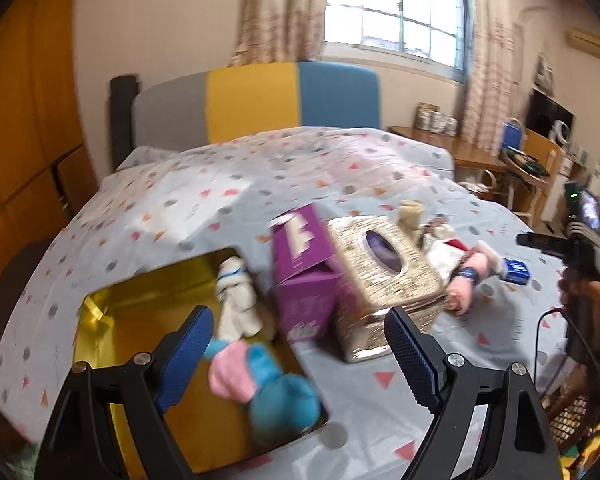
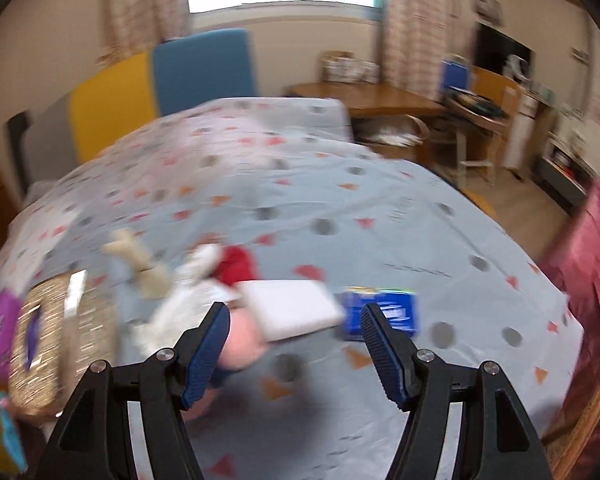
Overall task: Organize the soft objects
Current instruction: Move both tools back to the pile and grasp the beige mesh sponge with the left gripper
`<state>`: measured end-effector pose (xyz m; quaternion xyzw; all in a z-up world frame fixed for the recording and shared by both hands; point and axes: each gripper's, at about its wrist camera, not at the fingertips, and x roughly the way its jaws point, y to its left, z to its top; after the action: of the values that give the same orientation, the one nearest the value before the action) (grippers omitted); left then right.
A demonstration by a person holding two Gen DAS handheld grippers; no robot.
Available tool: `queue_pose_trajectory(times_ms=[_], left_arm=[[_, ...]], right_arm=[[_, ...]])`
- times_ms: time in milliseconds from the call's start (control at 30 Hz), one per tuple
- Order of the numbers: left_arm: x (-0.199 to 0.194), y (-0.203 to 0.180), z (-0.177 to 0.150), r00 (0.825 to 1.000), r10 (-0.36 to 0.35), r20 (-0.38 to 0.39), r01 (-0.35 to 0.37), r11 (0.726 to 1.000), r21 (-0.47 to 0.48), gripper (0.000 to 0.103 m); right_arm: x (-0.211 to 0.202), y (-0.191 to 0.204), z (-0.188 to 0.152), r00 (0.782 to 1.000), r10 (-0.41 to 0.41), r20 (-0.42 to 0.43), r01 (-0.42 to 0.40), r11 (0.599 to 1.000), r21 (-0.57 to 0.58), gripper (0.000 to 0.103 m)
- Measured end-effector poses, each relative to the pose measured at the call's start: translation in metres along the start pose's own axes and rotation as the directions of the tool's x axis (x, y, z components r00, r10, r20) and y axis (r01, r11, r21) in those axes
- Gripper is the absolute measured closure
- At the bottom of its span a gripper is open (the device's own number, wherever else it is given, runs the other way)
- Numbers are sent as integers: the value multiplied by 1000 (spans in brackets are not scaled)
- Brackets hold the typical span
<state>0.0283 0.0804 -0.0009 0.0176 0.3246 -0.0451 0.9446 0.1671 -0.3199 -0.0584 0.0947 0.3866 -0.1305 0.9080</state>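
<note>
— Left wrist view: where were the soft toys?
— A blue-and-pink plush (image 1: 268, 384) and a white one (image 1: 238, 300) lay in the gold box (image 1: 112, 320) on the bed (image 1: 380, 184); the left tongs (image 1: 300, 360) gaped empty.
— And the right tongs (image 2: 296, 348)?
— Also apart, empty, above a pink plush (image 2: 244, 344).

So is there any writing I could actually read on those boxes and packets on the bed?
None can be read.
Tall purple cardboard box: white print, too blurred.
Small blue packet: pale lettering, too blurred.
Glittery gold tissue box: only a pattern, no words visible.
White flat packet: no print visible.
</note>
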Motion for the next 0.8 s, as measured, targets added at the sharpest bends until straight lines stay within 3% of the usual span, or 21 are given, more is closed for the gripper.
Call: queue_pose_trajectory(times_ms=[100,200,433,633,800], left_arm=[[7,-22,18,998,-57,-6,57,997,44,15],[18,-43,36,994,-107,-24,108,991,78,15],[67,-97,86,979,-183,-91,193,975,108,17],[132,-135,117,975,-157,-156,175,978,114,17],[194,-159,133,959,-142,-244,167,982,85,17]], right_arm=[[16,-27,-5,999,-18,-44,23,995,97,34],[23,-44,-7,996,31,-79,-14,979,205,34],[25,-48,-10,991,93,-101,-65,966,250,34],[24,-41,-9,985,140,-104,-113,967,230,34],[26,-39,-10,978,171,-119,-141,964,224,34]])
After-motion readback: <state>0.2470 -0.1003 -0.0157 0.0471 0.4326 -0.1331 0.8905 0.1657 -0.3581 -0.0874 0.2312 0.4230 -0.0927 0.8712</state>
